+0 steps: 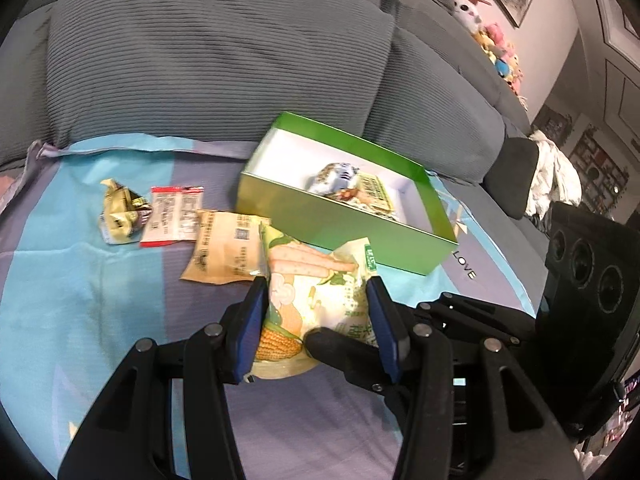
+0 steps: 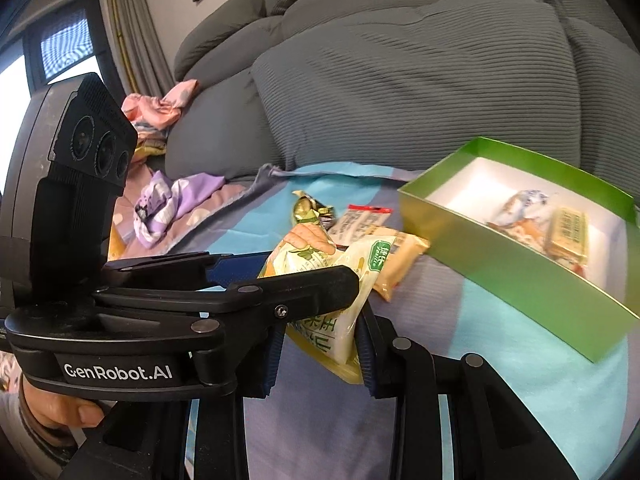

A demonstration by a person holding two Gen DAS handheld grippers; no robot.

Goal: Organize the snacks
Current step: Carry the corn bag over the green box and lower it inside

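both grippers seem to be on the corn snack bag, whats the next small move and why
Probably release the right gripper and let the left gripper carry the corn snack bag into the green box: both clamp it, and the box sits open just beyond, holding only a few packets.

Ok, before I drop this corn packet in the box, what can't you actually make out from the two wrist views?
- Corn snack packet: its lower end is hidden behind the left gripper; in the right wrist view, the right gripper covers part of it.
- Green box: left wrist view, the near wall hides part of the floor; the snacks inside are blurred, labels unreadable.
- Loose packets on the sheet: print too small to read.
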